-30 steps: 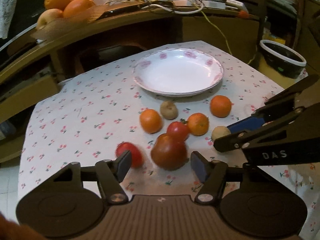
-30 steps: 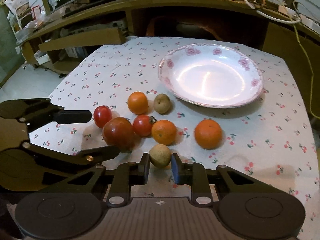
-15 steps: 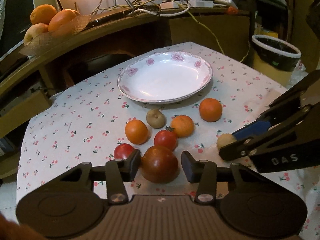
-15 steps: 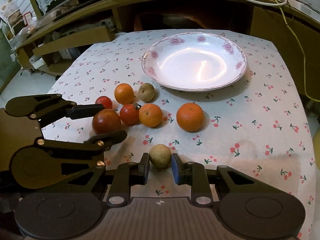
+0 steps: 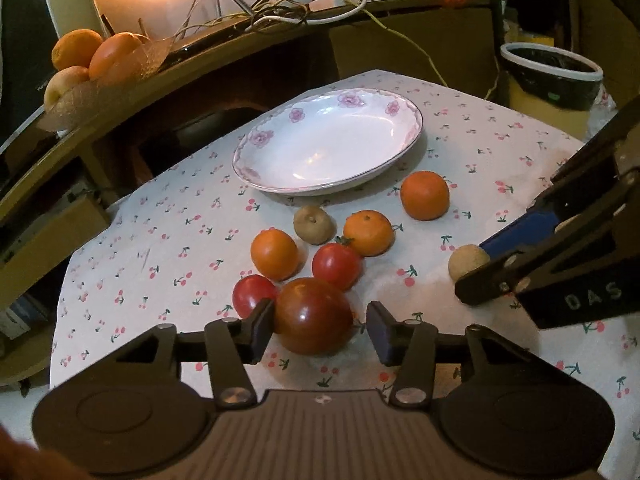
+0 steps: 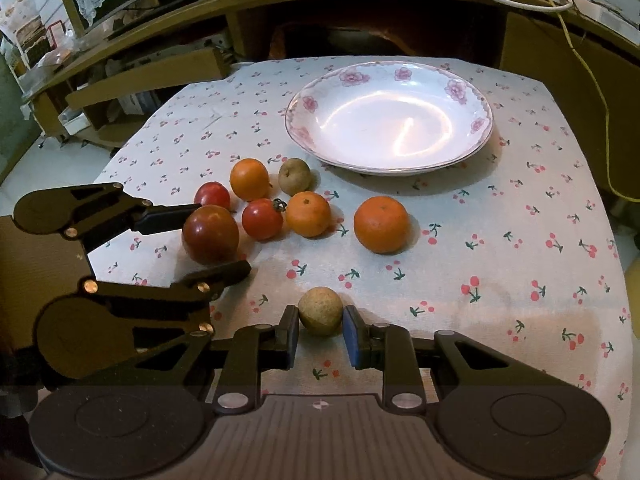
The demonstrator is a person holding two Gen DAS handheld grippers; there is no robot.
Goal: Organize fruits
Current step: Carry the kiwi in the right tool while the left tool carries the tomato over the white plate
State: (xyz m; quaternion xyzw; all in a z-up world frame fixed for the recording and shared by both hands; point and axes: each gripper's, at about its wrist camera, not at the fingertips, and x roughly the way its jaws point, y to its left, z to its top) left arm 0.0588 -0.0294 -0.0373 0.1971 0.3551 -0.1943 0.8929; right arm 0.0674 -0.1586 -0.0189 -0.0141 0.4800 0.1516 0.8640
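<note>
A large dark red tomato (image 5: 312,316) lies on the cherry-print cloth between the jaws of my left gripper (image 5: 320,328). The jaws are opening: the left pad touches the tomato and the right pad stands off it. My right gripper (image 6: 320,338) is shut on a small round tan fruit (image 6: 320,310) near the table's front edge. Behind the big tomato lie two red tomatoes (image 5: 336,266), three oranges (image 5: 368,232) and a brownish fruit (image 5: 313,224). A white flowered plate (image 5: 256,140) stands beyond them with nothing in it.
A wooden shelf runs behind the table with a basket of oranges and an apple (image 5: 92,64) and tangled cables (image 5: 304,8). A dark bucket with a white rim (image 5: 552,72) stands at the far right. The cloth (image 6: 520,280) is bare to the right of the fruit.
The left jaws narrowed around the dark red tomato, then eased apart a little, and the left gripper rolled slightly. The right gripper stayed shut on the tan fruit.
</note>
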